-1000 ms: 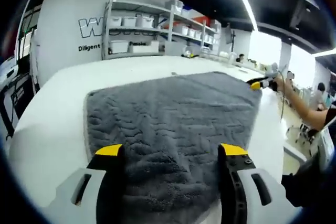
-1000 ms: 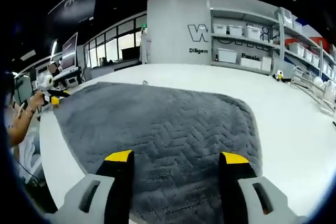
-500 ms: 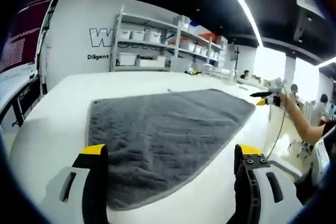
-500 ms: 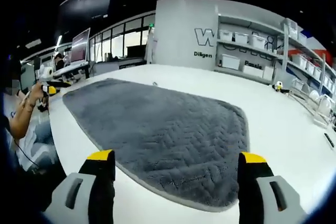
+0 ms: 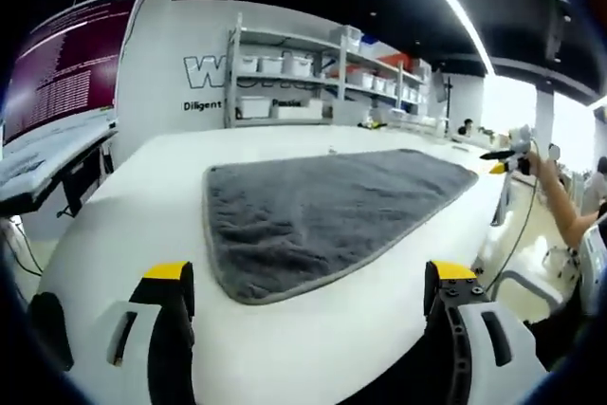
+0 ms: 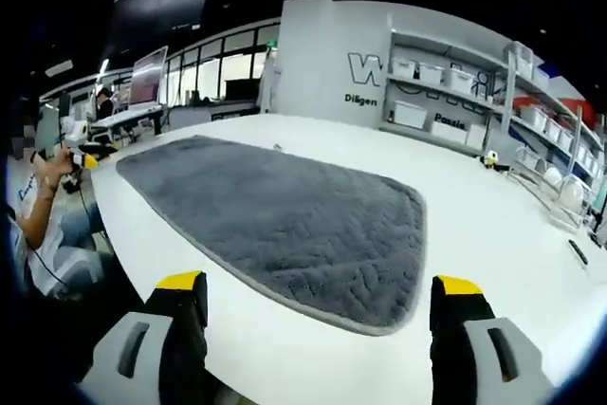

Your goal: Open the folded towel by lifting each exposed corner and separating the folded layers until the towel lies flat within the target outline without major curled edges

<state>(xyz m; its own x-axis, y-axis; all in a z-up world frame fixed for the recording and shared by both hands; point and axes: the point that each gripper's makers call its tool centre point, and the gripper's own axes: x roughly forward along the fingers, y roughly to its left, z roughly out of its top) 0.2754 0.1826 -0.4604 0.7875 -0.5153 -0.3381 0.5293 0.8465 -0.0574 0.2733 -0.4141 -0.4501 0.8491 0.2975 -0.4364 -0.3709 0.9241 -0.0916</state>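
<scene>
Grey towel (image 5: 327, 215) seen spread flat on white table (image 5: 133, 234) — long axis runs between both grippers. Left gripper (image 5: 308, 282) and right gripper (image 6: 322, 293) held wide open, empty, each just short of nearest towel corner.

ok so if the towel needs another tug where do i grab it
Take the towel at its near rounded corner, coming in low along the table from the near edge. It lies flat with no raised fold, so one jaw must slide under the grey hem there. Both grippers, left and right, are open and clear of it.
</scene>
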